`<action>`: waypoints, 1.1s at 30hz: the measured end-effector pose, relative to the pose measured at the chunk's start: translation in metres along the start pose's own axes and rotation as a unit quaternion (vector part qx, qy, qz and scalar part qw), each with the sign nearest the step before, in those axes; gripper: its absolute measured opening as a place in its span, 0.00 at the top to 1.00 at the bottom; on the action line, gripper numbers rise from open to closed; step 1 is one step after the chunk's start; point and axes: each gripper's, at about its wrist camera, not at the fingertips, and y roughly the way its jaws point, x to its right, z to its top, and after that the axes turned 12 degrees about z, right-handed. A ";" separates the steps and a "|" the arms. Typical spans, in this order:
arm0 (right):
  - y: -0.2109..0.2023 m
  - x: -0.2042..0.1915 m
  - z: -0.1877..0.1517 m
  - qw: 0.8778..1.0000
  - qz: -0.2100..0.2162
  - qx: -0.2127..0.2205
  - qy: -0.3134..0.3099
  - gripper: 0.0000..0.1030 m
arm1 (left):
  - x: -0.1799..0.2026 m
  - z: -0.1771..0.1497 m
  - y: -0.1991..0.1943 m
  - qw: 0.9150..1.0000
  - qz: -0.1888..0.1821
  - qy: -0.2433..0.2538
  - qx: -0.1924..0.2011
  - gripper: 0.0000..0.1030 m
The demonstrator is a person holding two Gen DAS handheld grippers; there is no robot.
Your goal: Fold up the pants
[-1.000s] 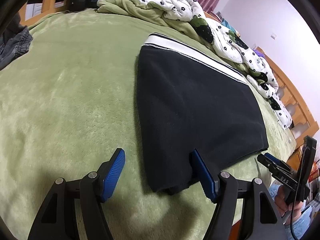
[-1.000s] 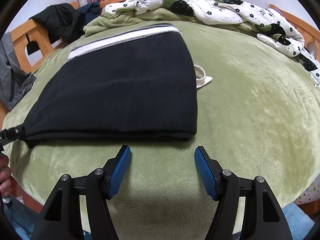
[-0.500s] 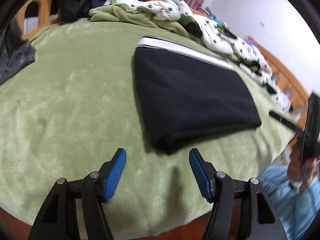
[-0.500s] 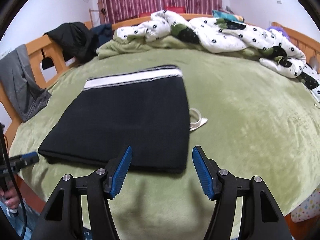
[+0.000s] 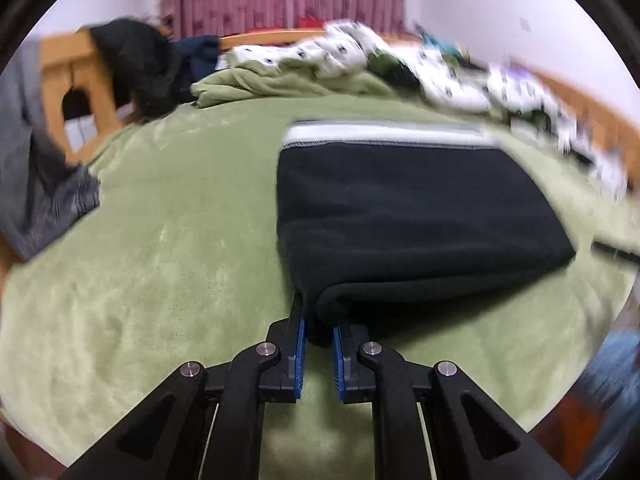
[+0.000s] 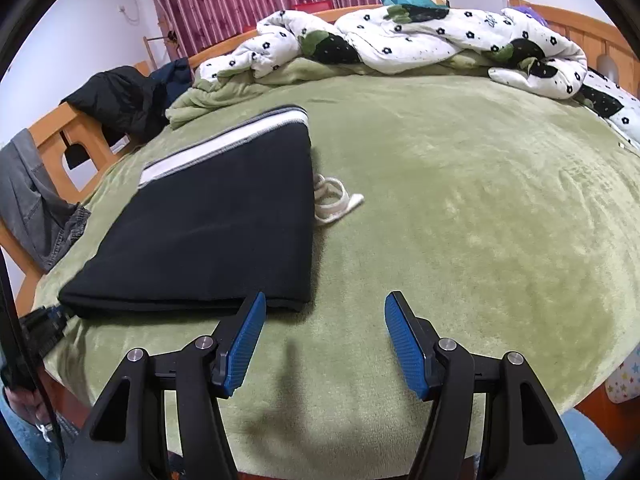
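Observation:
The black pants (image 5: 408, 216) lie folded into a flat rectangle on the green blanket, white waistband (image 5: 384, 136) at the far end. My left gripper (image 5: 319, 332) is shut on the near left corner of the pants. In the right wrist view the pants (image 6: 224, 224) lie left of centre, and my right gripper (image 6: 324, 324) is open and empty just above the blanket, its left finger (image 6: 248, 332) at the pants' near right corner. The left gripper (image 6: 44, 320) shows at the pants' far left corner there.
A white drawstring (image 6: 334, 202) sticks out at the pants' right edge. A flowered duvet (image 6: 400, 40) is piled along the headboard. Dark jackets (image 6: 128, 96) and grey jeans (image 6: 32, 208) hang on the wooden rail at left. The green blanket (image 6: 480, 208) spreads wide to the right.
My left gripper has moved in and shut on the near left corner of the pants. My right gripper has drawn back, lifted and shifted right, still open.

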 end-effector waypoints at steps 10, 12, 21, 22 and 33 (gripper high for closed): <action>0.018 -0.012 -0.011 0.999 0.004 -0.016 -0.044 0.40 | -0.004 -0.022 -0.014 0.999 -0.013 0.004 -0.044 0.81; 0.017 -0.018 -0.005 0.998 0.010 -0.009 -0.063 0.40 | -0.014 -0.017 -0.027 0.999 -0.031 -0.025 -0.029 0.80; 0.059 -0.041 0.043 0.994 0.046 -0.023 -0.094 0.40 | 0.020 0.042 0.021 0.998 -0.026 -0.018 -0.048 0.57; 0.069 -0.037 0.038 0.994 0.039 -0.043 -0.096 0.40 | 0.025 0.037 0.031 0.998 -0.013 -0.007 -0.064 0.56; 0.064 -0.028 0.065 0.995 0.035 -0.031 -0.091 0.42 | 0.031 0.060 0.027 1.000 -0.018 -0.005 -0.021 0.54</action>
